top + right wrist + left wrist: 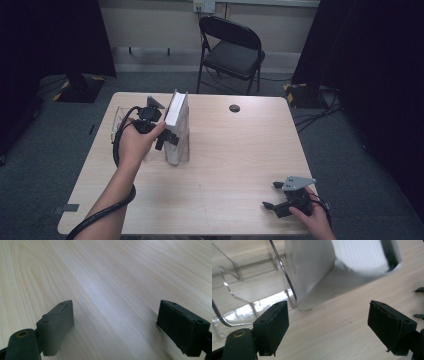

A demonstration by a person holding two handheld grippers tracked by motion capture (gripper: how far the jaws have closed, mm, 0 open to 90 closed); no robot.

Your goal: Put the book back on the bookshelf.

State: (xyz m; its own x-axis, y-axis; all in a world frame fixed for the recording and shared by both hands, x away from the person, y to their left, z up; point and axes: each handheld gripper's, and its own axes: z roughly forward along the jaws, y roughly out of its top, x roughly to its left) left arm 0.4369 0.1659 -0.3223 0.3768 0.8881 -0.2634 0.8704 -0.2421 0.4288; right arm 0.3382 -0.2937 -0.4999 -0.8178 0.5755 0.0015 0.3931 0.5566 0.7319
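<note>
A white book (176,120) stands upright in a clear acrylic rack (120,117) at the table's far left. My left gripper (169,139) is level with the book's near side, with its jaws pointing right. In the left gripper view the book (312,270) lies just ahead and the rack's curved wall (237,290) is at the left. There my left gripper (328,306) is open, with bare tabletop between its pads. My right gripper (271,195) rests near the front right corner. The right gripper view shows my right gripper (115,307) open over bare wood.
The light wooden table (225,165) has a small black round cap (234,108) near its far edge. A black folding chair (232,50) stands behind the table. Dark curtains hang at both sides, and cables lie on the grey floor.
</note>
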